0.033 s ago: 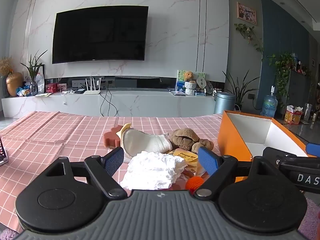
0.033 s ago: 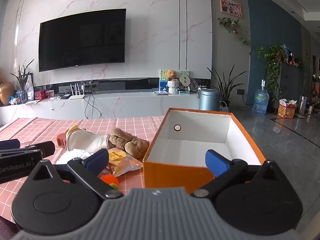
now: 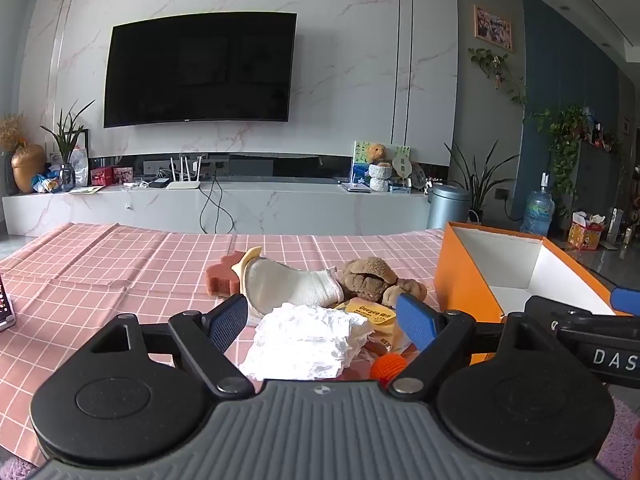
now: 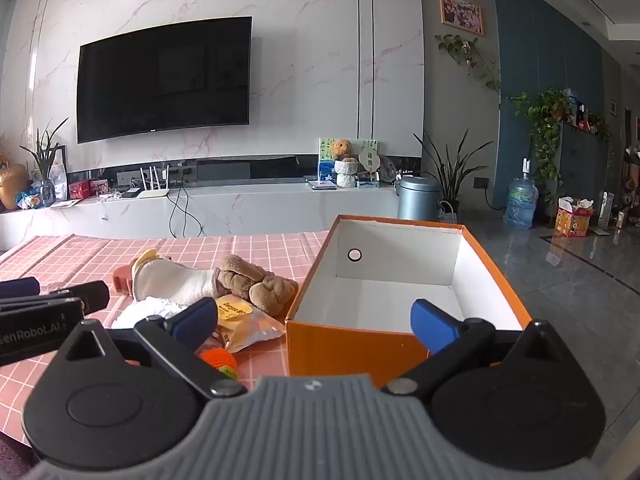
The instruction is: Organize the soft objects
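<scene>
- Left gripper [image 3: 322, 314]: jaws spread wide, nothing grasped; the crumpled white cloth [image 3: 308, 342] lies on the table between and just beyond its blue fingers.
- Right gripper [image 4: 316, 318]: jaws spread wide, empty, aimed over the near wall of the orange box [image 4: 348, 346].
- Soft objects, clustered on the pink checked tablecloth [image 3: 100, 272] left of the box: white sock [image 3: 288, 286], brown plush toy [image 3: 370, 280], yellow snack packet [image 4: 240, 320], orange knitted piece [image 4: 219, 360], and a reddish sponge [image 3: 220, 280] at the far left.
- Orange box: white inside, holding nothing, at the table's right edge.
</scene>
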`<state>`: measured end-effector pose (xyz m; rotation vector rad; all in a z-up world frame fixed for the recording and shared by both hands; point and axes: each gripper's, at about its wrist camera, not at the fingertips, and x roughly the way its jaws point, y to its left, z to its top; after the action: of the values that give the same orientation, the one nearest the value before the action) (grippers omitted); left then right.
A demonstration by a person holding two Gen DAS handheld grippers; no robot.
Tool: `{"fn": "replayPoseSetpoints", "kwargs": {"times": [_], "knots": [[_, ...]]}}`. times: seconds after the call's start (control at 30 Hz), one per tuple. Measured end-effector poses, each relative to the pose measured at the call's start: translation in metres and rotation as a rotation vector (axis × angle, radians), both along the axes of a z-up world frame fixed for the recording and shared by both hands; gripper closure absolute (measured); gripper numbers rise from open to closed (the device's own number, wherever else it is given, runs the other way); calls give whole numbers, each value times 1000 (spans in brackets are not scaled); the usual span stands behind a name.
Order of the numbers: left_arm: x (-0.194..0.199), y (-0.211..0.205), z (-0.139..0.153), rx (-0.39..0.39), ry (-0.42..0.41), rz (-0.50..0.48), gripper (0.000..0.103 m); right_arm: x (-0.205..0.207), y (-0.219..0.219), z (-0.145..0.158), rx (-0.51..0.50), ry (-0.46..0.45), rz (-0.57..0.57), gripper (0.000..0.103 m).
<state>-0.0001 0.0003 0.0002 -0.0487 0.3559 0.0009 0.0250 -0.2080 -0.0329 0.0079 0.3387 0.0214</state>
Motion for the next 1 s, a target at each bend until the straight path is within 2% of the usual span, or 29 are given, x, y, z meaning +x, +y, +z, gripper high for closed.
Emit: {"fn": "replayPoseSetpoints", "kwargs": {"times": [0.37,0.43,1.0], "knots": [[0,-1,-1,-4,-6,-3,5,-17,7,4,0,-12,10,2],[-1,-2,0,-5,-3,-4,5,-1,-1,-1,1,15,-1,2],[0,1,-2,-16,13,0,5,0,-1,-2,-4,17,-3,2]]}}
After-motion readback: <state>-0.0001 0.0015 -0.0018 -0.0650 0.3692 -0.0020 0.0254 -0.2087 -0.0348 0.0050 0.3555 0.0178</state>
